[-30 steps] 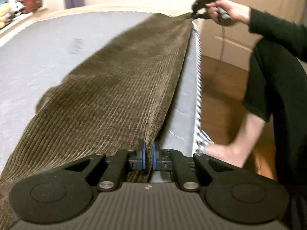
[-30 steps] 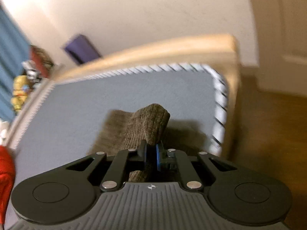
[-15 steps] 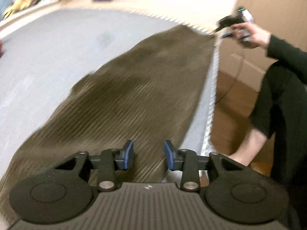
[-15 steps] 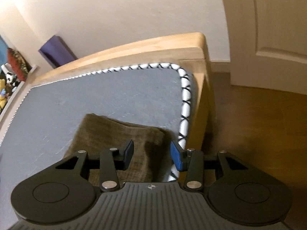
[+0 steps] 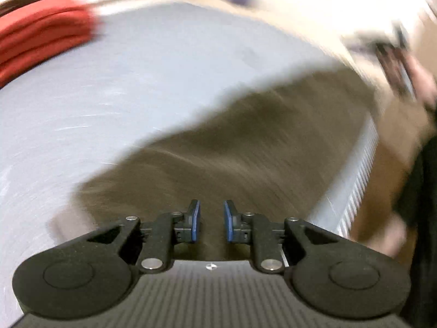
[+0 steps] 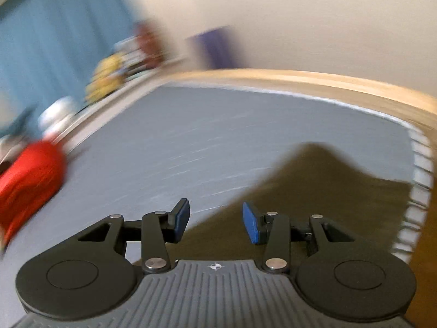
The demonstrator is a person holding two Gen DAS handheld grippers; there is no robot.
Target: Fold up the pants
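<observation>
The brown corduroy pants (image 5: 259, 147) lie flat along the right edge of the grey mattress (image 5: 136, 95); both views are blurred by motion. My left gripper (image 5: 210, 224) is open and empty just above one end of the pants. My right gripper (image 6: 215, 218) is open and empty above the other end of the pants (image 6: 314, 191), whose tip lies near the mattress corner. The right gripper and the hand holding it show blurred at the far right of the left wrist view (image 5: 396, 54).
A folded red garment (image 5: 41, 35) lies on the mattress at the far left, also in the right wrist view (image 6: 27, 180). The wooden bed frame (image 6: 327, 79) rims the mattress. Cluttered items and a blue curtain (image 6: 54, 54) stand beyond. The person's dark-clothed body (image 5: 420, 205) is at right.
Both grippers let go of the pants, which now lie on the mattress. Both views have swung left and the red garment has come into sight.
</observation>
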